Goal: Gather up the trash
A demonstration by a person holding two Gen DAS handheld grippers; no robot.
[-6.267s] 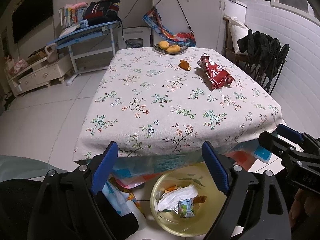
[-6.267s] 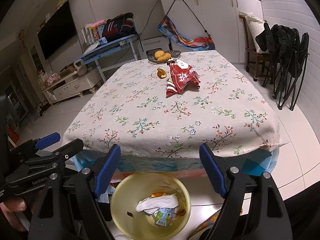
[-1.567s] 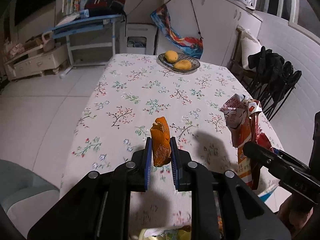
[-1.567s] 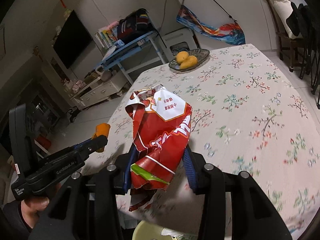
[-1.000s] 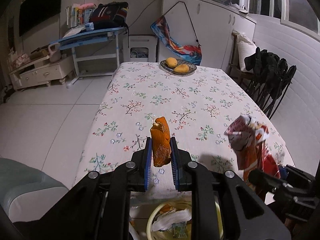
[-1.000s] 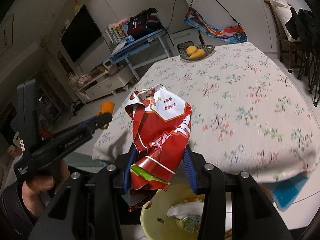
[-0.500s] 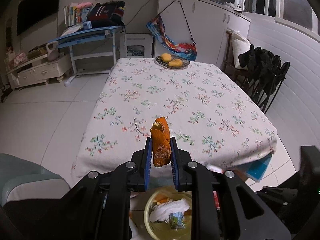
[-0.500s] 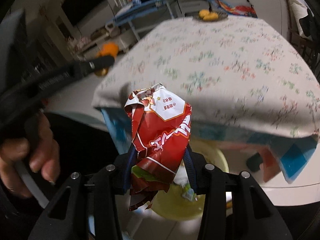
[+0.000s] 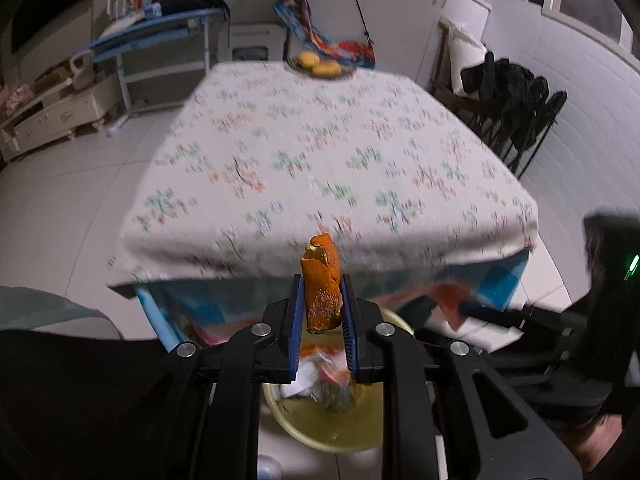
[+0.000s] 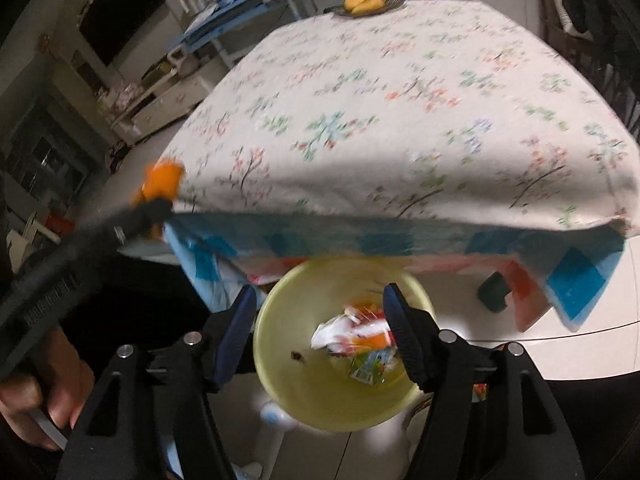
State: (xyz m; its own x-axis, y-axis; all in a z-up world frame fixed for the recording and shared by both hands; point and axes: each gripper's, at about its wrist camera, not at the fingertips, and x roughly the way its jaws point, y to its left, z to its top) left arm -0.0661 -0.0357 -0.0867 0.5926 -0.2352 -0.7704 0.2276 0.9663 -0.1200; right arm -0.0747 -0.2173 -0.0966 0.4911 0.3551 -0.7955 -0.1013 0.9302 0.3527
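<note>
My left gripper [image 9: 320, 312] is shut on an orange peel [image 9: 321, 286] and holds it upright above the near rim of the yellow trash bin [image 9: 340, 432]. The peel also shows at the left of the right wrist view [image 10: 162, 184]. My right gripper [image 10: 320, 320] is open and empty, directly over the yellow bin [image 10: 280, 320] on the floor. The red snack bag [image 10: 356, 332] lies inside the bin on other wrappers.
The table with the flowered cloth [image 9: 320, 152] stands just beyond the bin, its edge overhanging it. A plate of mangoes [image 9: 320, 66] sits at the table's far end. Black folding chairs [image 9: 516, 108] stand to the right. A blue desk [image 9: 160, 44] is at the back left.
My right gripper has opened and the red snack bag has dropped into the bin. My left gripper has lowered toward the bin, still holding the peel.
</note>
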